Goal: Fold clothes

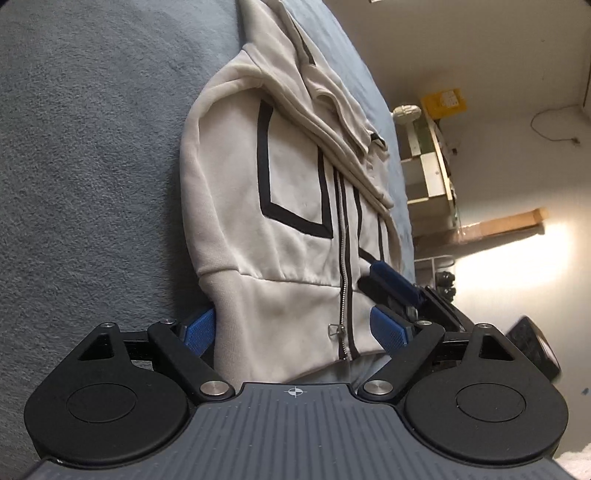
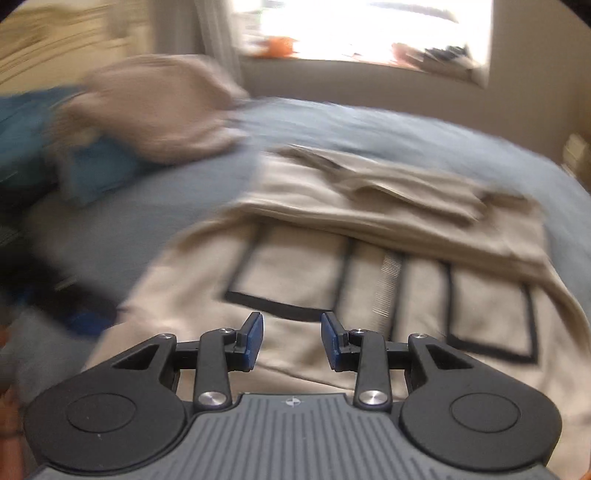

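A cream zip jacket (image 1: 288, 206) with black stripes lies flat on the grey-blue bed (image 1: 92, 166), its sleeves folded across the upper part. My left gripper (image 1: 295, 330) is at the jacket's bottom hem, with its blue pads (image 1: 199, 328) wide apart and the hem and zipper end between them. The hem's edge covers part of one pad. My right gripper (image 2: 293, 341) hovers over the jacket (image 2: 314, 277) near the hem, partly open with nothing between its pads. It also shows in the left wrist view, where my right gripper (image 1: 391, 284) is just beyond the hem. The right wrist view is blurred.
A beige pillow (image 2: 159, 110) and blue cloth (image 2: 92, 166) lie at the head of the bed (image 2: 369, 125), under a bright window (image 2: 369, 29). Beside the bed stand a white shelf (image 1: 428, 158), a yellow box (image 1: 443, 101) and a cardboard box (image 1: 498, 225).
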A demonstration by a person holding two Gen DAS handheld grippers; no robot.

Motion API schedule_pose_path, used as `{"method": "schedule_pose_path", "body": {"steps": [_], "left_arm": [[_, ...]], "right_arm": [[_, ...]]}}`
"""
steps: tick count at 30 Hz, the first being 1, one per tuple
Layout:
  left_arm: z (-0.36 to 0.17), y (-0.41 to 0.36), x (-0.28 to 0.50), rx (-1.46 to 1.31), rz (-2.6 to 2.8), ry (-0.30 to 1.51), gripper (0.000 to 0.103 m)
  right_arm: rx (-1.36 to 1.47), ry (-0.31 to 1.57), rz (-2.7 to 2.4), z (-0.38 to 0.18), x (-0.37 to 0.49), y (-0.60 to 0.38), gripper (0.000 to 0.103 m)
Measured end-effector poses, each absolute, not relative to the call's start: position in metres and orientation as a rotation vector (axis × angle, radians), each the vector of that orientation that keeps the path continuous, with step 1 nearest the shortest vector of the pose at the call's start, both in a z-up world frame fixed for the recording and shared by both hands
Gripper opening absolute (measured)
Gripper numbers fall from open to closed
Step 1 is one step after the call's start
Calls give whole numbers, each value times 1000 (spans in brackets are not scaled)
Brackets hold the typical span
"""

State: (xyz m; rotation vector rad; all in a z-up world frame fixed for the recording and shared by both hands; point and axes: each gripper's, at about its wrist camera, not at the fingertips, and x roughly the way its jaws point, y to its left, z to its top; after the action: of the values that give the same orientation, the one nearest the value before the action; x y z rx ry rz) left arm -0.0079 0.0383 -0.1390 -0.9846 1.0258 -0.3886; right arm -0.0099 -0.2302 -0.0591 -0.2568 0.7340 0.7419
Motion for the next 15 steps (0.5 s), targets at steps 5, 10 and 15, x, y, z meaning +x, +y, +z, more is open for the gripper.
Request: {"method": "schedule_pose_path", "body": {"steps": [5, 10, 15], "left_arm": [[-134, 38, -8, -1002, -416, 1008, 88], [-133, 39, -7, -1049, -436, 991, 88], [-133, 38, -7, -1046, -442, 988, 88]], "right_arm": [[-333, 709, 988, -56, -43, -203, 37], [-389, 718, 1115, -59, -67, -184, 38], [-461, 735, 1129, -72, -77, -174, 49]]}}
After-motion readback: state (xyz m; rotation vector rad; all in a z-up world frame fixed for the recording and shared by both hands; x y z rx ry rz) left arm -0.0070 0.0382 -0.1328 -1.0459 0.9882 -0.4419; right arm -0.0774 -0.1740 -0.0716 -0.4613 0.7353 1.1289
